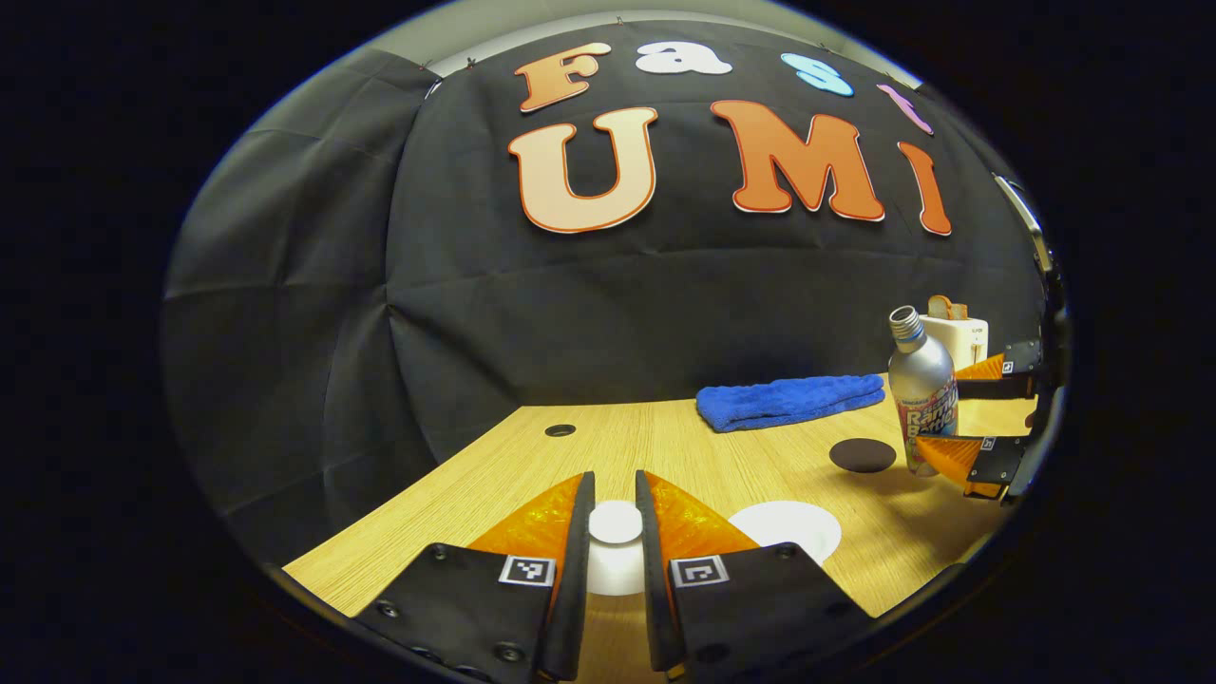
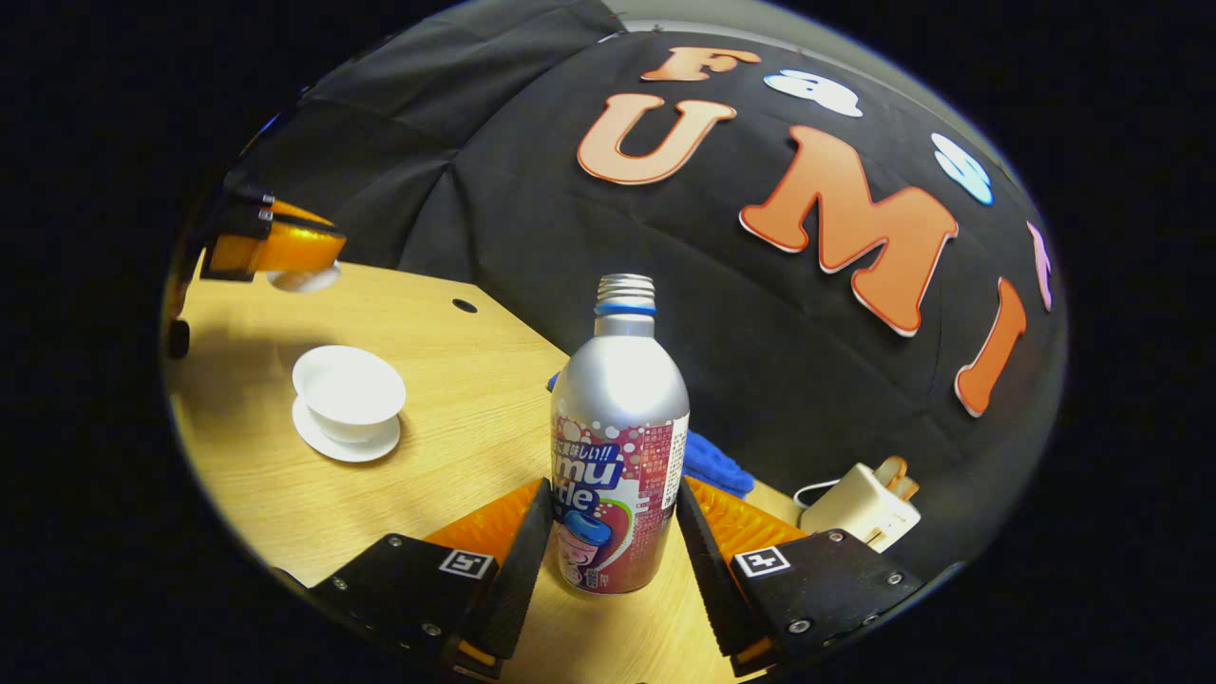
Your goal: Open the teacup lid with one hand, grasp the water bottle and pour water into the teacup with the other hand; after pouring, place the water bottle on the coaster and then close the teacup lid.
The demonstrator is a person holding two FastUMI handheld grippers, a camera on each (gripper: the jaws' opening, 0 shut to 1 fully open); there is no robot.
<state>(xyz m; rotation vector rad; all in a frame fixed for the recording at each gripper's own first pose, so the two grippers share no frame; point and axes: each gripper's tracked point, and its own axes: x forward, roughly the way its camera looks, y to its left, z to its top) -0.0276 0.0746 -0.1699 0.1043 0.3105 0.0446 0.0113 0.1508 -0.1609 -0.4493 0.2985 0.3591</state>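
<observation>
- My left gripper (image 1: 616,532) pinches the round white teacup lid (image 1: 616,522), held above the wooden table (image 1: 665,446).
- My right gripper (image 2: 608,541) clamps the smooth silver water bottle (image 2: 619,446), uncapped.
- The glossy white teacup (image 2: 350,389) sits open on its saucer (image 2: 347,442).
- The dark round coaster (image 1: 863,455) lies beside a blue towel (image 1: 788,399).

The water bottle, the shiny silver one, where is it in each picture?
Left gripper view: the water bottle stands far right on the table, between the right gripper's orange fingers, beside the dark round coaster.
Right gripper view: the water bottle is in the middle, big and close, between this gripper's own fingers.
Shared landmark: the blue towel behind the bottle, peeking out at.
</observation>
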